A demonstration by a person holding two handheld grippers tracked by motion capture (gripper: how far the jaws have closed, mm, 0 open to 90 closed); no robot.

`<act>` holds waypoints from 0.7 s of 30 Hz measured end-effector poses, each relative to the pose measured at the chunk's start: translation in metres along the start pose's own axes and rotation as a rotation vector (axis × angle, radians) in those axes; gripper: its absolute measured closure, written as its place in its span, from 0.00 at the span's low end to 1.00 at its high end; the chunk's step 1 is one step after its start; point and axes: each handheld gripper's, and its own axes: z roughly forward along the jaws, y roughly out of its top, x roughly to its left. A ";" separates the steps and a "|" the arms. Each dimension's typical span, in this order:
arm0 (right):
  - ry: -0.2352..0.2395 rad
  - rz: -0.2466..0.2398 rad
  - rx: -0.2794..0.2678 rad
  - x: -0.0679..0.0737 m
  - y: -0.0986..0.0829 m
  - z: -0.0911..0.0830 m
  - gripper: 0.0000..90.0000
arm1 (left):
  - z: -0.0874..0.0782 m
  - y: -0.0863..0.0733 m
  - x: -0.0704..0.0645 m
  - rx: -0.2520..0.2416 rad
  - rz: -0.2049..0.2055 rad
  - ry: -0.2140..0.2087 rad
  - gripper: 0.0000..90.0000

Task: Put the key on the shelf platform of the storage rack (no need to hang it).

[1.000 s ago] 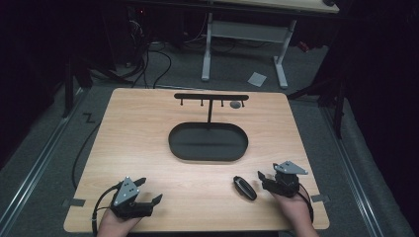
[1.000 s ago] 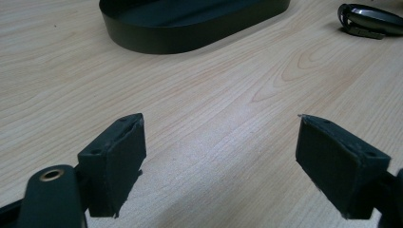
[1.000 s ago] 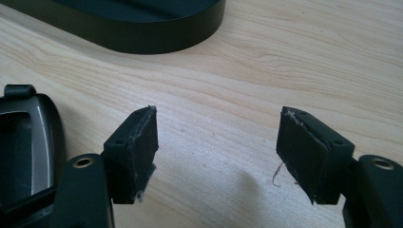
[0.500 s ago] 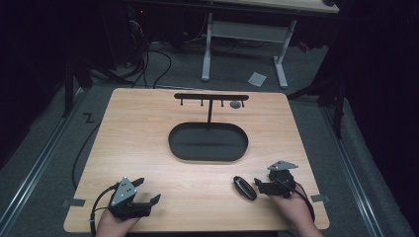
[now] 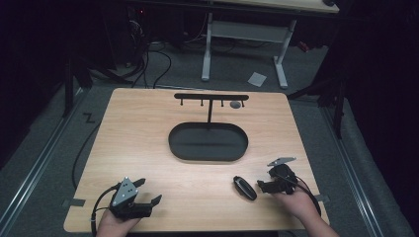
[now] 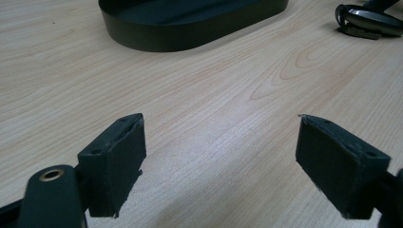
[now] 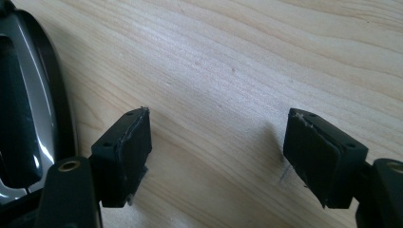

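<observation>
In the high view the wooden desk fills the middle of the frame, with the room around it too dark to read. A black oval tray sits at the desk's centre; behind it a thin black stand rises with a crossbar, small pegs hanging beneath and a small grey round thing near its right end, too small to identify.

At lower left the left gripper rests near the desk's front edge, the hand behind it cut off by the bottom of the frame. In the left gripper view its jaws stand wide apart over bare wood, holding nothing; the tray's wall is cut off at the top, and the dark glossy object lies at upper right, partly out of frame.

At lower right the right gripper sits just right of that small dark oblong object; whether they touch is unclear from above. In the right gripper view the jaws are spread apart and empty, with the object, black with a silver band, cropped at the left edge beside the left jaw.
</observation>
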 end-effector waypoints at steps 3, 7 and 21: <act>-0.004 -0.023 0.035 -0.001 0.004 -0.001 0.27 | 0.000 0.000 0.000 -0.001 0.000 0.000 0.20; -0.011 -0.061 0.087 -0.002 0.008 -0.003 0.27 | 0.001 0.000 -0.001 0.000 0.002 -0.002 0.20; -0.007 -0.177 0.248 -0.005 0.023 -0.007 0.28 | 0.001 0.000 -0.001 0.001 0.005 -0.007 0.20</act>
